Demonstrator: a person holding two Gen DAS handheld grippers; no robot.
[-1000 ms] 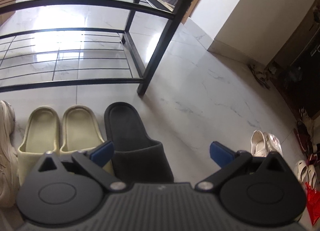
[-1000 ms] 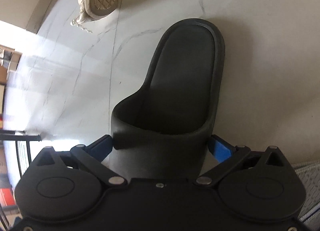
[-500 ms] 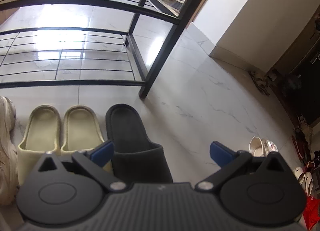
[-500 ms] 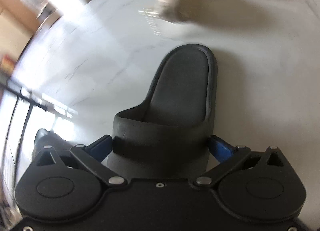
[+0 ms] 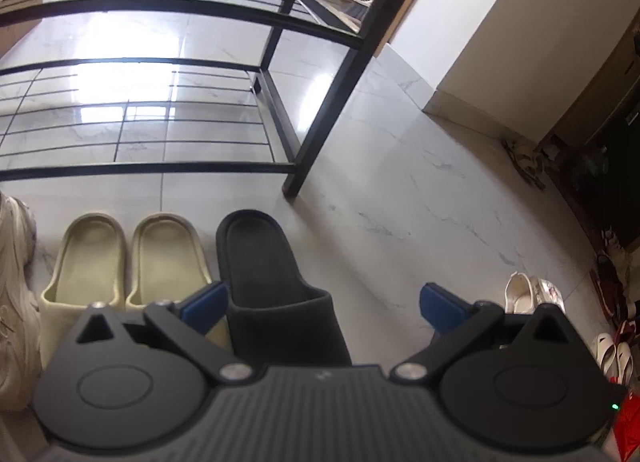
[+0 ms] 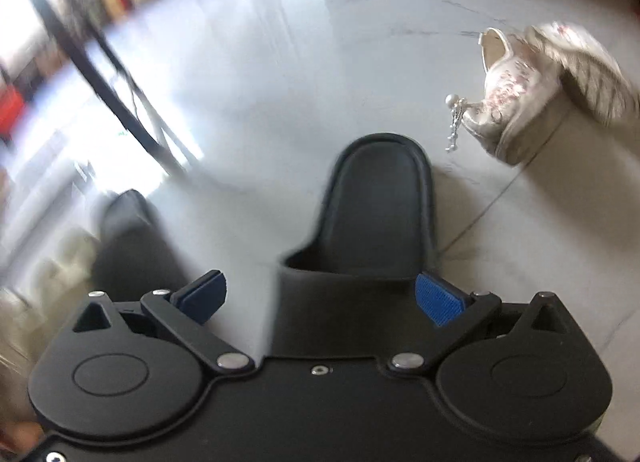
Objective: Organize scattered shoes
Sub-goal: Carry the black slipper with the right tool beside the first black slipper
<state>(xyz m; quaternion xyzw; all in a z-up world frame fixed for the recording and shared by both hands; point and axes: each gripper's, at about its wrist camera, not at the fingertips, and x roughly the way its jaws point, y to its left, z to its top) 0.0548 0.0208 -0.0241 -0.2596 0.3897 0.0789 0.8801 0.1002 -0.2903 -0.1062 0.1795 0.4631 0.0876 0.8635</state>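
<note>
In the left wrist view a black slide (image 5: 272,282) lies on the floor beside a pair of pale yellow slides (image 5: 120,262), in a row before the black shoe rack (image 5: 312,134). My left gripper (image 5: 322,302) is open and empty above that slide. In the right wrist view a second black slide (image 6: 368,230) sits between the fingers, off to the right side. My right gripper (image 6: 320,298) is open; its right pad (image 6: 436,298) is beside the strap, and the left pad (image 6: 204,294) stands clear. The first black slide (image 6: 128,246) shows blurred at left.
A beige sneaker (image 5: 12,294) lies at the far left of the row. White floral shoes (image 6: 540,90) lie on the floor to the right, also in the left wrist view (image 5: 532,294). More shoes (image 5: 612,302) are piled by the right wall. The floor is white marble tile.
My right gripper has swung toward the rack with the black slide, then opened; the slide now sits off-centre between the fingers. The left gripper has drawn back slightly.
</note>
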